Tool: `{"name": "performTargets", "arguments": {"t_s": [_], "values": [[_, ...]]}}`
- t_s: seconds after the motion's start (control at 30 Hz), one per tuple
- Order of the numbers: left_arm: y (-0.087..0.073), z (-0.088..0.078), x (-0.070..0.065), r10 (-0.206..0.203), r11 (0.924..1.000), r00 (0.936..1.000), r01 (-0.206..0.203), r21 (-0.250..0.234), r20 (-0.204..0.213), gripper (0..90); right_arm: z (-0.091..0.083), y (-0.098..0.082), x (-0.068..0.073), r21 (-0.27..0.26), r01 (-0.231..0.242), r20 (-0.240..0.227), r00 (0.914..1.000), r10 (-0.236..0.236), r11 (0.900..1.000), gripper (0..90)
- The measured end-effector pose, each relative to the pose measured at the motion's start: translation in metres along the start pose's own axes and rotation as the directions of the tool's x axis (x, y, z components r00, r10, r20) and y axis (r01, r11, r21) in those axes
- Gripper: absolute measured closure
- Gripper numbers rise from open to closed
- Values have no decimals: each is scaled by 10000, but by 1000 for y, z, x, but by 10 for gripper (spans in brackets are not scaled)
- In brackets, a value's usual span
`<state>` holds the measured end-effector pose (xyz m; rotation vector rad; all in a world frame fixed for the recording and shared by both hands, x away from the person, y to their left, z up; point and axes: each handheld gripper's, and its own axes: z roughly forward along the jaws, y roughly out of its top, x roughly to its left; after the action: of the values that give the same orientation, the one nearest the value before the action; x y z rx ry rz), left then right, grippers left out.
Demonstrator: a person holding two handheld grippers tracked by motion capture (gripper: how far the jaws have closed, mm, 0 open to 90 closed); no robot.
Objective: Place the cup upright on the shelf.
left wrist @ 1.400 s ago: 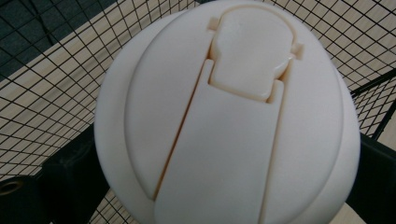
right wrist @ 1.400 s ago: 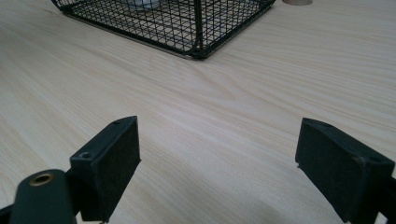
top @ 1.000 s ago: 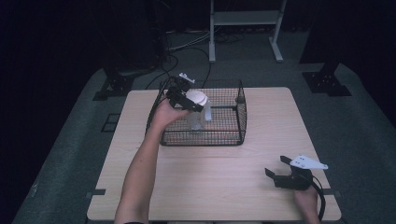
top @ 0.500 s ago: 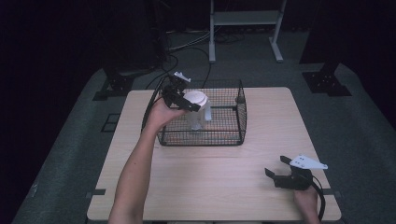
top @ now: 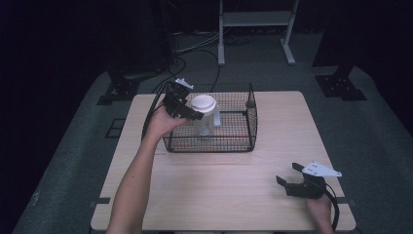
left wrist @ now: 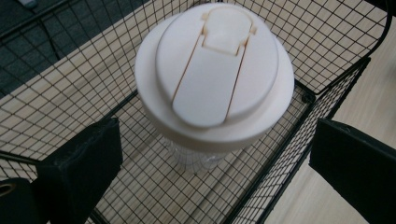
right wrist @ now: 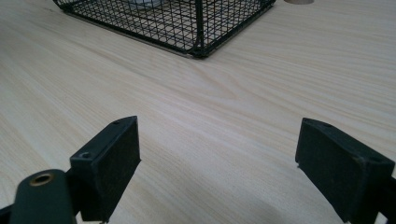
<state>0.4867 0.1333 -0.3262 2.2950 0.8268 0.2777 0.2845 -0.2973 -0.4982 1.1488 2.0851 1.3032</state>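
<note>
Fingers [left wrist: 84,172] wide — cup [left wrist: 215,74] between (untouched).

Wire basket [top: 234,141] walls hem bottle [top: 203,113], open from above, bare table [top: 219,185] in front

A light wooden table [top: 234,195] fills the lower middle of the high view, standing on grey carpet [top: 73,161]. At the top centre stands a white metal frame [top: 255,19], with black cables [top: 195,48] trailing on the floor to its left. Black stand bases [top: 341,87] sit at upper right and upper left.
</note>
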Motion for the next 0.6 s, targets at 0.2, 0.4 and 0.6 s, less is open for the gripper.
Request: {"name": "performTargets", "arguments": {"t_s": [0.2,0.4,0.6], "values": [[-11,-7,0,31,10000,10000,-31,24,-67,17,0,0,0,16,0,9,10000,0,10000,129],[-22,-13,-4,45,10000,9999,-46,-14,-106,17,0,0,1,16,5,29,10000,-5,10000,129],[-36,-24,-7,95,9998,9997,-99,-164,-212,18,0,0,1,26,8,42,10000,-8,10000,129]]}}
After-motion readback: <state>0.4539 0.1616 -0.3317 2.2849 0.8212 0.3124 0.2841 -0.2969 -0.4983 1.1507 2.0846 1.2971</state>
